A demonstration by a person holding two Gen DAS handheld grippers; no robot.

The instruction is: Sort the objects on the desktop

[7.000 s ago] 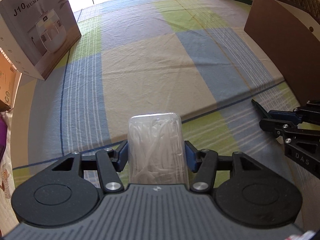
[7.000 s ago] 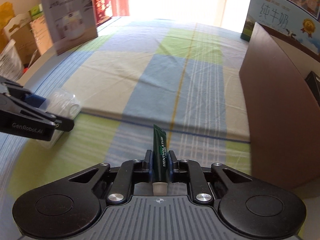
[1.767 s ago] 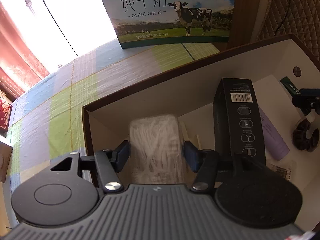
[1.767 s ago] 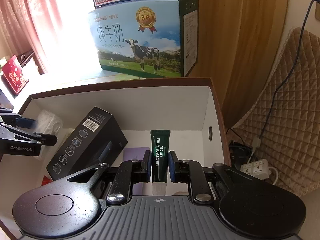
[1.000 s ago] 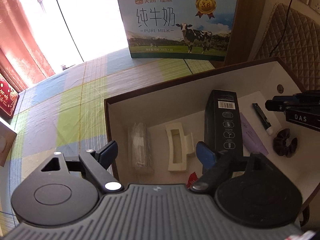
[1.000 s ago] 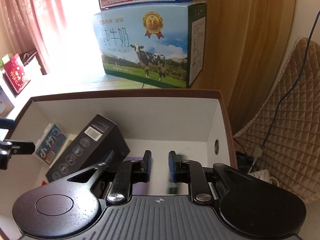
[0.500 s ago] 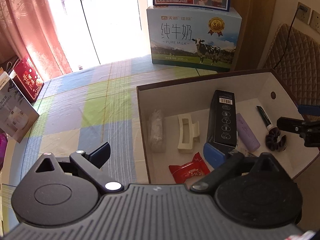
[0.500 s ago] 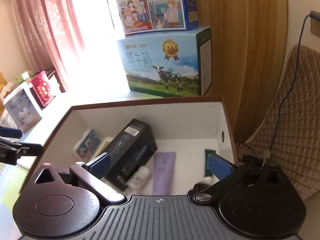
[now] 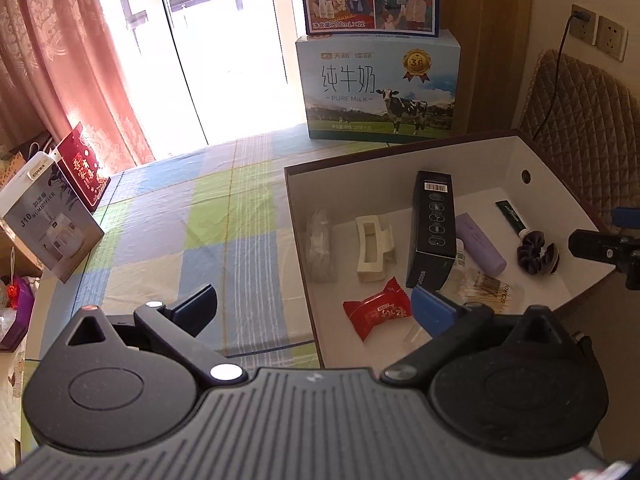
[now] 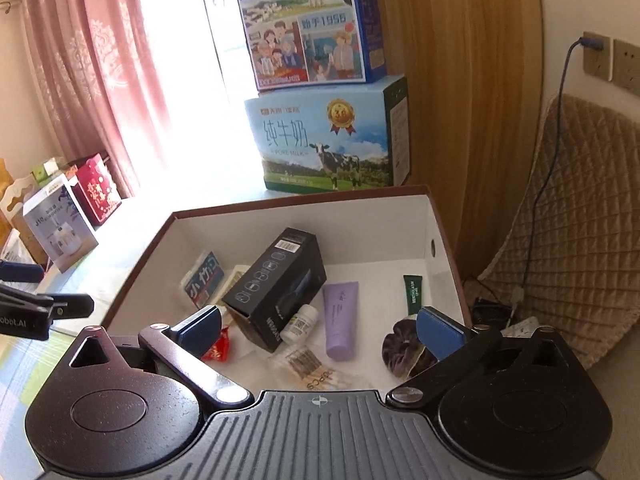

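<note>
A brown box with white walls (image 9: 360, 184) holds the sorted items. Inside lie a clear packet of picks (image 9: 320, 246), a cream hair claw (image 9: 374, 248), a black carton (image 9: 434, 228), a purple tube (image 9: 480, 244), a green lip gel tube (image 9: 512, 216), a dark scrunchie (image 9: 536, 252) and a red candy (image 9: 378, 312). My left gripper (image 9: 316, 306) hovers open and empty over the box's near left corner. My right gripper (image 10: 320, 330) hangs open and empty above the box's near edge, with the lip gel tube (image 10: 412, 288) and scrunchie (image 10: 400, 352) below it.
Two stacked milk cartons (image 9: 380, 88) stand behind the box. A humidifier box (image 9: 48, 232) and a red box (image 9: 82, 164) sit at the far left of the checked tablecloth (image 9: 208, 232). A quilted cushion (image 10: 568, 260) and power strip (image 10: 524, 326) lie to the right.
Both grippers have let go of their loads, the packet of picks and the lip gel tube, which now lie in the box. Both have opened wide and risen up and back.
</note>
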